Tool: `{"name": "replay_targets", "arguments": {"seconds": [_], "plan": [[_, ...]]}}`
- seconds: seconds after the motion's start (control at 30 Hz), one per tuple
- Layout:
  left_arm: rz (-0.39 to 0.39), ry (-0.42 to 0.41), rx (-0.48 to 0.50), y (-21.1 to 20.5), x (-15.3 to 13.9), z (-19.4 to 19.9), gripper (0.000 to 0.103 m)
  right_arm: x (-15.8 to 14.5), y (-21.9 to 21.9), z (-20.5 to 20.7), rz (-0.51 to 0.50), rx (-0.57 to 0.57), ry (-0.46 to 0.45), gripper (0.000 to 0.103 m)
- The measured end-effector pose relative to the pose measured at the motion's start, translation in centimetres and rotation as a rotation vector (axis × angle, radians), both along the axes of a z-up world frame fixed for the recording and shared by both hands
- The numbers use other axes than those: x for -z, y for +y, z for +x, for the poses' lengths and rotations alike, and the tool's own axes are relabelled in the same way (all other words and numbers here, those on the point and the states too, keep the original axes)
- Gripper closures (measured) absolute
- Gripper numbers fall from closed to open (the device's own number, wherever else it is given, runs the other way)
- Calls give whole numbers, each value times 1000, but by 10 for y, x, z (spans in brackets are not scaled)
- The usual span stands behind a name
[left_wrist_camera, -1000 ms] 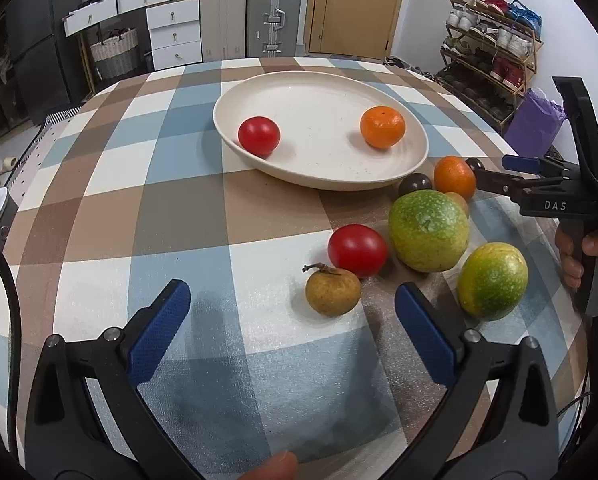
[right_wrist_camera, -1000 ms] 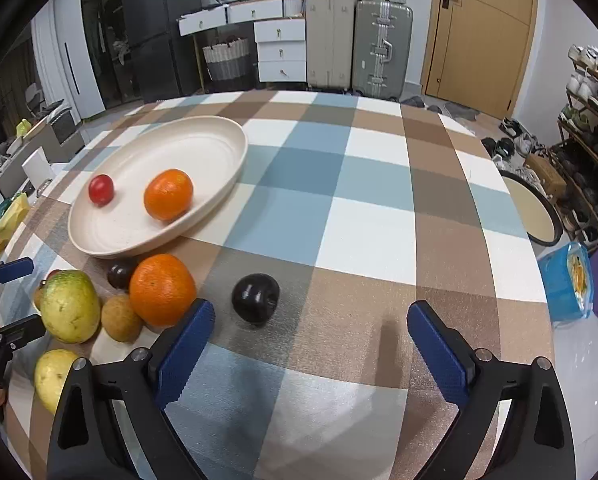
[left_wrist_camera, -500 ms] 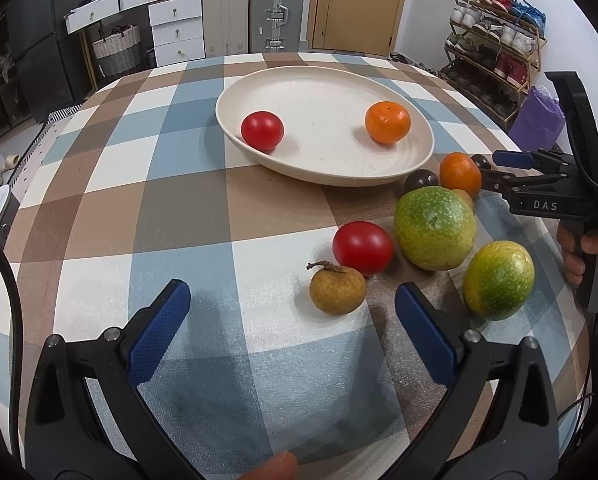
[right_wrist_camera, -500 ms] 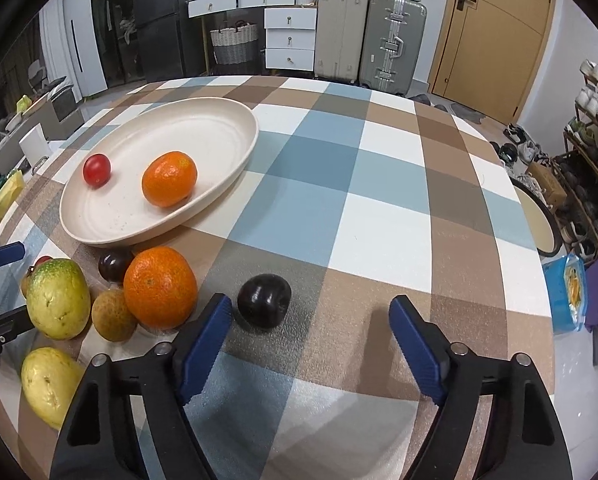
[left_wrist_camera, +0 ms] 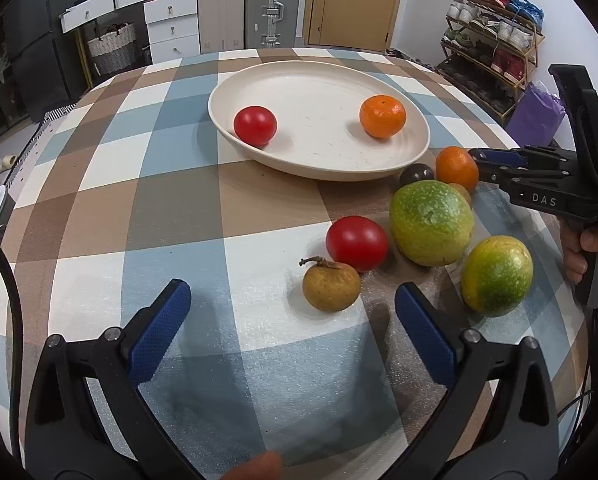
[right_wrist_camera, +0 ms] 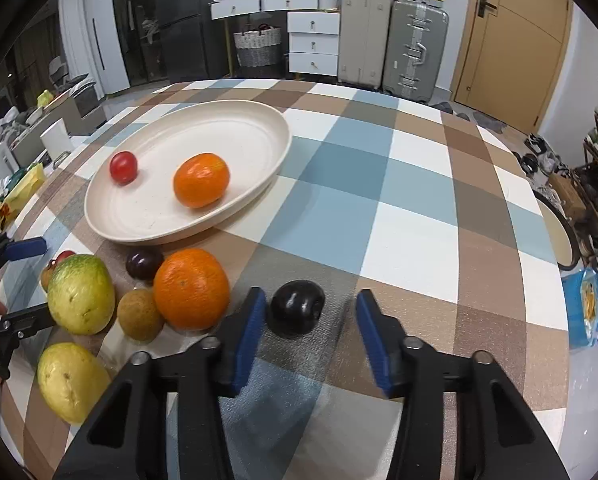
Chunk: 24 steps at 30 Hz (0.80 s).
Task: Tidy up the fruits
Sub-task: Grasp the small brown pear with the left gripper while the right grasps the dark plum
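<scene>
A cream oval plate [left_wrist_camera: 379, 80] [right_wrist_camera: 259, 120] holds a red tomato [left_wrist_camera: 255, 125] and an orange [left_wrist_camera: 382, 115]. On the checked cloth lie a brown longan [left_wrist_camera: 331, 286], a second tomato [left_wrist_camera: 356, 243], two green-yellow fruits [left_wrist_camera: 431, 223] [left_wrist_camera: 496, 275], another orange [right_wrist_camera: 191, 288], a small dark plum [right_wrist_camera: 144, 263] and a black plum [right_wrist_camera: 296, 307]. My right gripper [right_wrist_camera: 311, 320] is open with the black plum between its fingers, nearer the left one. My left gripper [left_wrist_camera: 293, 318] is open, just short of the longan.
The round table's edge [right_wrist_camera: 555, 320] curves close on the right. Suitcases [right_wrist_camera: 413, 46], drawers [right_wrist_camera: 313, 40] and a door [right_wrist_camera: 511, 40] stand behind. A shoe rack [left_wrist_camera: 495, 64] and purple bag [left_wrist_camera: 537, 114] sit beyond the table.
My right gripper has moved forward and left around the black plum while its jaws have narrowed. My left gripper has barely moved.
</scene>
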<state>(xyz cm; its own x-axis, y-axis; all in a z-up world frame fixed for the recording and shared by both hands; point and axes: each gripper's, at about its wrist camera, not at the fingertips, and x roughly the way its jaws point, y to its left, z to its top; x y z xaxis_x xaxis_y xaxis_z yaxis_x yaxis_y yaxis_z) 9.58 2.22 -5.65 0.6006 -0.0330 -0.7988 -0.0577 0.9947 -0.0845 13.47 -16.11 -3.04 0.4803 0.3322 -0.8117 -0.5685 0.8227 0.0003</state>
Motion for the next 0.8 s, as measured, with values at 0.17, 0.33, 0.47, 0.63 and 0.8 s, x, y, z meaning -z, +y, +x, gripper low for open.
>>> {"name": "replay_targets", "arguments": {"seconds": [0.17,0.33,0.47,0.63,0.8], "plan": [[-11,-4,18,-2,0,-1,4,-1,1,-3,7,-15,-4,76],[-31,-11,36,-2,-1,-3,6,-2,-2,-6,29,-9,-13,77],[-46,-20,54,-2,-3,-5,12,-9,-8,-12,76,-9,-50,77],[-45,-27,69,-4,-4,-6,25,-13,-13,-15,96,-3,-64,77],[-46,-38,87,-6,-6,-9,45,-13,-16,-18,100,1,-71,77]]}}
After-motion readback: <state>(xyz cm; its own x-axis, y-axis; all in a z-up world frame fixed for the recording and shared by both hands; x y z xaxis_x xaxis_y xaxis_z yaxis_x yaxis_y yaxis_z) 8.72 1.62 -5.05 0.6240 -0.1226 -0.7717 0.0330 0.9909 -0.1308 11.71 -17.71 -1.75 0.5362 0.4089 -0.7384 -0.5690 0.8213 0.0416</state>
